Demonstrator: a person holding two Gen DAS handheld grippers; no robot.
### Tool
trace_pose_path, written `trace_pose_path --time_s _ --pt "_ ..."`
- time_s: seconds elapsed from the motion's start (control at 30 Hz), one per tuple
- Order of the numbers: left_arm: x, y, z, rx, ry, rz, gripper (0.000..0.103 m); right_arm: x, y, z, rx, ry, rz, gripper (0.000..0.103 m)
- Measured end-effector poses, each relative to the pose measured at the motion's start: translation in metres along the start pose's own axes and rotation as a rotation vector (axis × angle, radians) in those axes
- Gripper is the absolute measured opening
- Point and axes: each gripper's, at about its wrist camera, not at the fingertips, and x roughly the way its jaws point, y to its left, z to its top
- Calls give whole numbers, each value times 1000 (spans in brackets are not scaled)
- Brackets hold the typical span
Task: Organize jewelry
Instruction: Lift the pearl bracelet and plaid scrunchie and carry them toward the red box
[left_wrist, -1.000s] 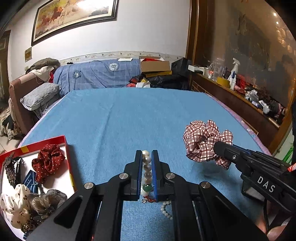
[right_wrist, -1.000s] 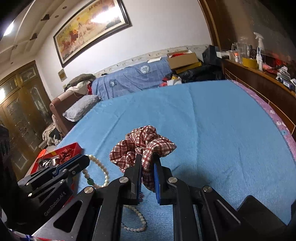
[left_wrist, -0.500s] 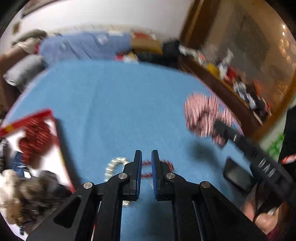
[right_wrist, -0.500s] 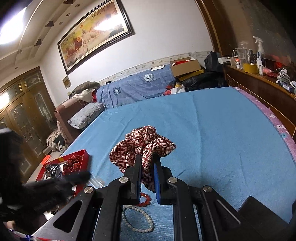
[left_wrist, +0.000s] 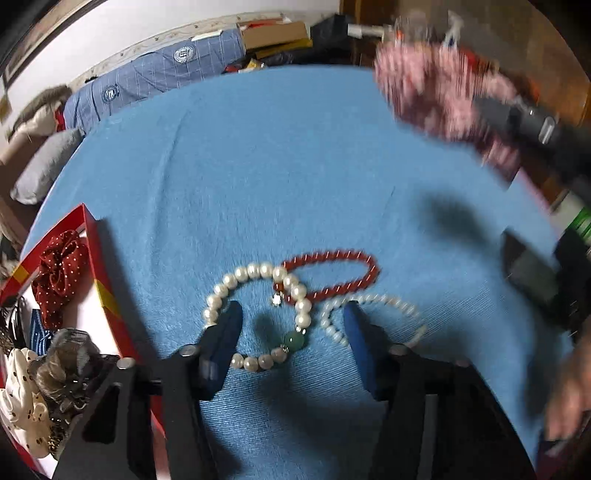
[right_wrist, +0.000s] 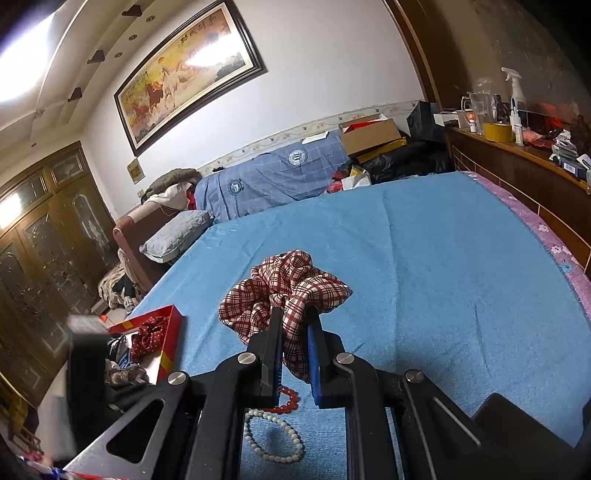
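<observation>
Directly below the left tool, whose jaws have just been opening and hold nothing, the pearl bracelet is straddled on the bed; the right tool is clamped on the scrunchie.

blanket: far half open | near: bracelets | left: red box

A white-walled bedroom: a wide bed under a blue blanket fills the middle. A framed painting of horses hangs tilted in view (fisheye lens) beneath bright ceiling lights. Dark carved wardrobes stand at left, a cluttered wooden ledge at right; a blue checked cover and grey pillow lie beyond.
</observation>
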Motion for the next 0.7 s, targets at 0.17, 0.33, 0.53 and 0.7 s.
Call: trace_pose_path --time_s 0.17,0.33,0.53,0.7 --pt "5 -5 -2 -4 -39 21 9 -1 -1 1 3 -2 6 13" --pt "-8 3 -7 -63 -83 -27 9 -3 -1 3 4 -6 13 13" --pt "-53 13 -4 -122 -180 -95 9 -6 2 1 -1 -14 27 13" --pt "-97 31 -10 -174 -266 -103 9 -6 14 -5 -25 5 72 13"
